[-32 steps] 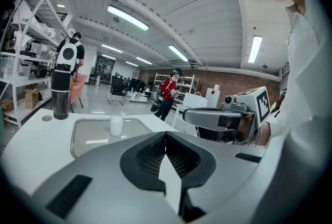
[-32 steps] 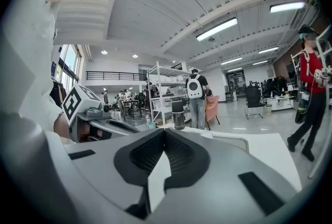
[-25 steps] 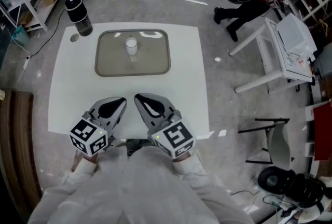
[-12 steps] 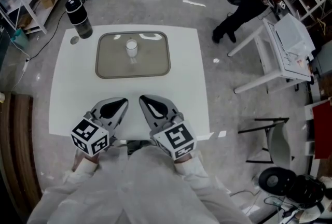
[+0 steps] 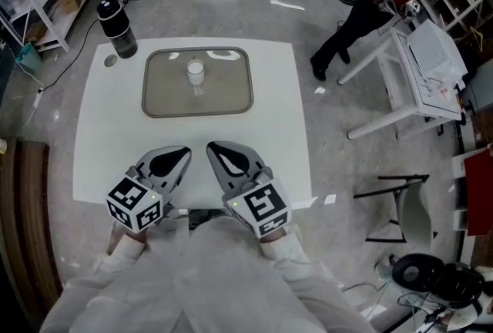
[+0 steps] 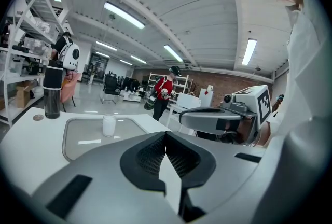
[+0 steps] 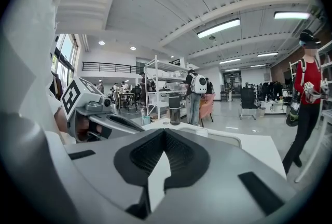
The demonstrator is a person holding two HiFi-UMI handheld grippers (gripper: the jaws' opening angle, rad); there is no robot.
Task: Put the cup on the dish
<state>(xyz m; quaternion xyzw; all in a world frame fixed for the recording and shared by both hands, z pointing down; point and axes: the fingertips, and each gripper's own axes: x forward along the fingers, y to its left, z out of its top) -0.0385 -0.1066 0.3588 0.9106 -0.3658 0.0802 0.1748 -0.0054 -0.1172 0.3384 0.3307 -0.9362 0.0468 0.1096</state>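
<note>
The small white cup (image 5: 196, 70) stands upright well ahead of both tongs, seemingly alone in the grey rectangular tray (image 5: 197, 113). The left tongs (image 5: 179, 153) and right tongs (image 5: 214, 149) sit side by side, each with jaws pressed together on nothing. A dark cylindrical bottle (image 5: 117, 25) stands beyond the left tongs, outside the tray.

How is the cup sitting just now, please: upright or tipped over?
Upright. In the head view the cup stands on its base on the dish, open rim up; the left gripper view shows its sides vertical.
</note>
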